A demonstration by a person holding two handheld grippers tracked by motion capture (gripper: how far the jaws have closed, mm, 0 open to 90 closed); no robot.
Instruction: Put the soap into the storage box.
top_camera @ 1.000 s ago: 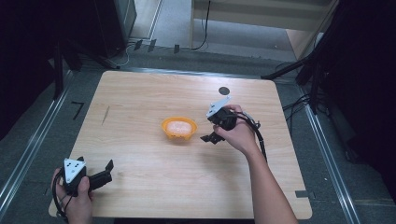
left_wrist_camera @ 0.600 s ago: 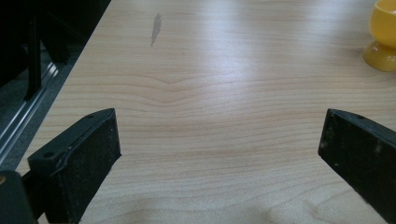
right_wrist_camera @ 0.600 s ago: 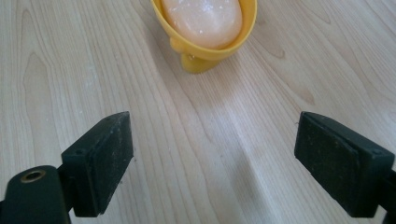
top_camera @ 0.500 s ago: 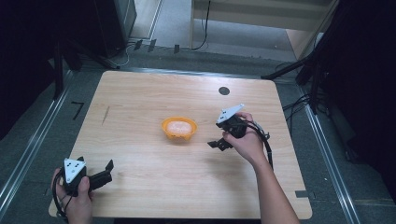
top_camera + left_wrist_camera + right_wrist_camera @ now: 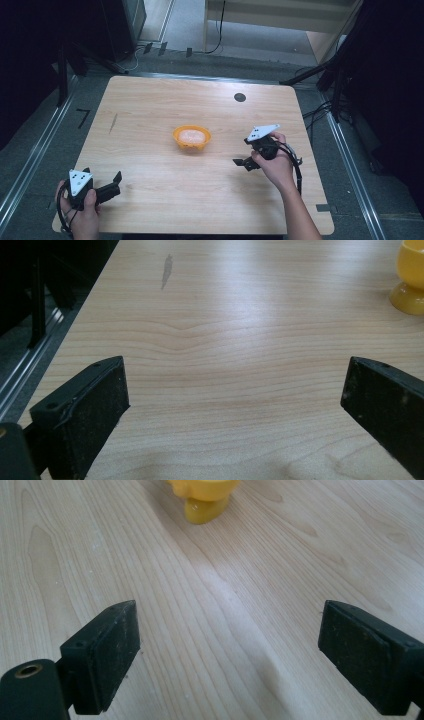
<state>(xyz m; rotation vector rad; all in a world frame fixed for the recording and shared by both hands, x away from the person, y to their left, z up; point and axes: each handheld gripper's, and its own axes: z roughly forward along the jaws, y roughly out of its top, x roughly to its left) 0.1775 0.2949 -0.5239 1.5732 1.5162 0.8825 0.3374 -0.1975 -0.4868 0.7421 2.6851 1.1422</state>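
An orange-yellow bowl [image 5: 191, 137] with pale contents stands at the middle of the wooden table [image 5: 150, 100]. My right gripper [image 5: 242, 163] hovers to the bowl's right, pointing toward it, a short gap away. Its jaws are open and have just been opening, with only bare wood between them [image 5: 230, 650]. The bowl's foot [image 5: 205, 502] shows at the top of the right gripper view. My left gripper [image 5: 118, 184] rests at the near left corner, open and empty [image 5: 235, 405]. The bowl [image 5: 410, 282] appears far off at the top right of the left gripper view.
A small black round disc [image 5: 240, 97] sits in the table's far right area. A dark streak [image 5: 114, 123] marks the wood at the left. Metal floor rails [image 5: 30, 160] run along both sides of the table. Cables [image 5: 320, 107] lie beyond the right edge.
My right gripper has drawn back from beside the bowl toward the right and the near edge. The left hand and the bowl have stayed put.
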